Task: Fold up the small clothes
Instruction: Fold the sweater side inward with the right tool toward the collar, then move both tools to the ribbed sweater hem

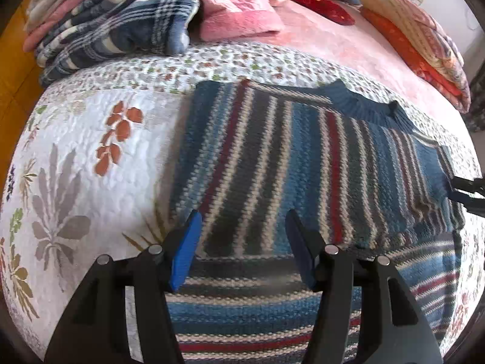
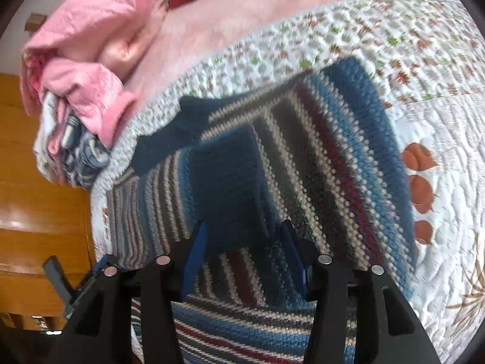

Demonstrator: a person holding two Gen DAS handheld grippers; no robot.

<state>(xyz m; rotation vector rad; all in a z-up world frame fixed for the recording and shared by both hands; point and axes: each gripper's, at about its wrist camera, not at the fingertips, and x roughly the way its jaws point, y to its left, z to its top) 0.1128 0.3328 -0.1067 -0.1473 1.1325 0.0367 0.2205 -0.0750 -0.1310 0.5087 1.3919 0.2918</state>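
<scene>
The left gripper (image 1: 242,242) stands wide, its blue pads (image 1: 185,251) parted above a striped knitted sweater (image 1: 272,151) and holding nothing; the right gripper (image 2: 242,257) is likewise spread wide, with the sweater (image 2: 303,166) lying beneath and between its fingers, though whether any pad touches the knit cannot be told. In the left wrist view the right gripper's black tips show at the far right edge, just at the sweater's sleeve end; whether they touch it is unclear.

The sweater lies spread on a white quilted bedspread (image 1: 106,166) printed with orange and grey leaves, with a band of small flowers along its far edge; beyond that is a pink blanket (image 1: 333,45). Near the far side sit a blue plaid garment (image 1: 121,30), a pink garment (image 1: 236,9), a red item (image 1: 324,6) and a stack of folded quilts (image 1: 418,48). A wooden floor (image 2: 36,197) shows beside the bed in the right wrist view.

The sweater is banded in blue, dark grey, cream and red, with a ribbed blue collar (image 1: 357,103); one sleeve (image 2: 230,182) lies folded across the body. No brand, label or writing can be read.
</scene>
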